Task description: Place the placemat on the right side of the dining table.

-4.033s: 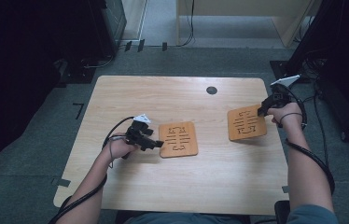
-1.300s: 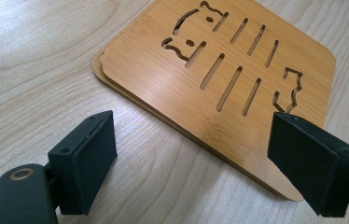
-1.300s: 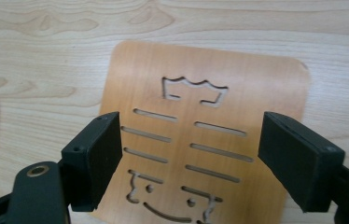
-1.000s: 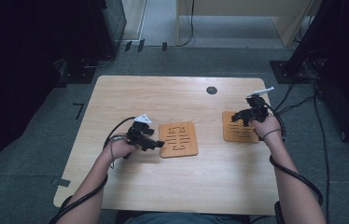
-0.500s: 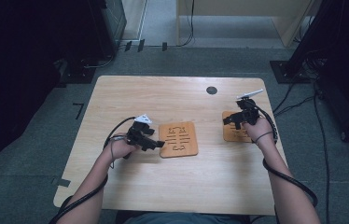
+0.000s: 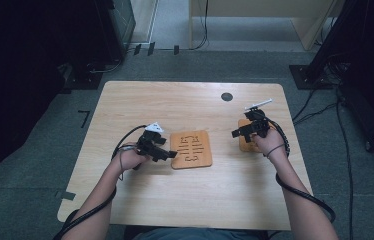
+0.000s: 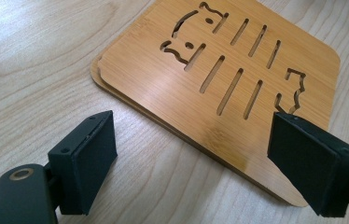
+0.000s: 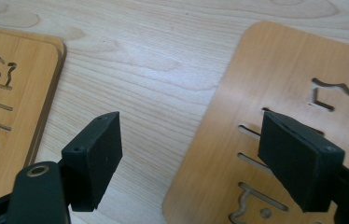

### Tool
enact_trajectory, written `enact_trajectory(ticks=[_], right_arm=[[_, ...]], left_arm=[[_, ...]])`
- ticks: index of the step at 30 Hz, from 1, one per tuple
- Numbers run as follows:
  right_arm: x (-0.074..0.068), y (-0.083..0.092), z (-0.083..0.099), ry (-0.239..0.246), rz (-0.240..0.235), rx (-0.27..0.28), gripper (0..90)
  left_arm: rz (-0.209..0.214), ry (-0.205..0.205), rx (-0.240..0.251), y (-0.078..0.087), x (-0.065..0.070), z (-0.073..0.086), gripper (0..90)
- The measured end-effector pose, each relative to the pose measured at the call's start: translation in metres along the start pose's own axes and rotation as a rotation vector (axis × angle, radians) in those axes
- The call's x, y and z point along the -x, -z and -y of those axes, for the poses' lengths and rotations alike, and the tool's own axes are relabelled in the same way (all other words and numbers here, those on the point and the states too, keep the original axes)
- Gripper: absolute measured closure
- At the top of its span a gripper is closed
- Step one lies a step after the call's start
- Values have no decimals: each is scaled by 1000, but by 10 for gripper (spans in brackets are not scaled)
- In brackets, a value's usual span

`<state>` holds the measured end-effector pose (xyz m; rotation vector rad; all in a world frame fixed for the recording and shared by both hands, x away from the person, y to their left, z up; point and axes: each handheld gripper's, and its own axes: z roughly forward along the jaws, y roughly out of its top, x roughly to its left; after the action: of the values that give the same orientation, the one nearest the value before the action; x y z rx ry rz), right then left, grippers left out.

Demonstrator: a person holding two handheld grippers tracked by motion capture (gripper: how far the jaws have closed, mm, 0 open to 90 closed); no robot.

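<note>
A stack of two bamboo trivets with a fish-shaped cut-out lies at the table's middle. My left gripper rests just left of the stack, open, its jaws straddling the stack's near corner without touching it. A single matching trivet lies to the right, mostly hidden under my right hand. My right gripper hovers over that trivet's left edge, open and pointing left. In the right gripper view one jaw stands over the single trivet and the other over bare wood, with the stack at the far left.
The wooden table has a dark cable hole near its far edge. A strip of bare wood separates the stack from the single trivet. Cables trail from both grippers along the forearms. Dark equipment and grey floor surround the table.
My right gripper moved left from the single trivet's right edge to above its left edge. The trivet now lies slightly farther left and nearer. The left gripper stayed still.
</note>
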<state>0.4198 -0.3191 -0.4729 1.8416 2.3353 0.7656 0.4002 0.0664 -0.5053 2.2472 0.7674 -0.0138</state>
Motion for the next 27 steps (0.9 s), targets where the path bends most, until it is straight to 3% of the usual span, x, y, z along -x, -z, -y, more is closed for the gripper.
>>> enact_trajectory(ticks=[8, 12, 20, 27], right_arm=[[-17, -6, 4, 54, -23, -9, 217], [-23, -9, 7, 54, -48, 6, 218], [-39, -18, 12, 120, -39, 3, 218], [-48, -22, 13, 148, -40, -2, 218]], left_arm=[[3, -6, 3, 0, 0, 0, 145], [1, -5, 1, 0, 0, 0, 145], [2, -3, 3, 0, 0, 1, 145], [3, -2, 5, 0, 0, 1, 145]])
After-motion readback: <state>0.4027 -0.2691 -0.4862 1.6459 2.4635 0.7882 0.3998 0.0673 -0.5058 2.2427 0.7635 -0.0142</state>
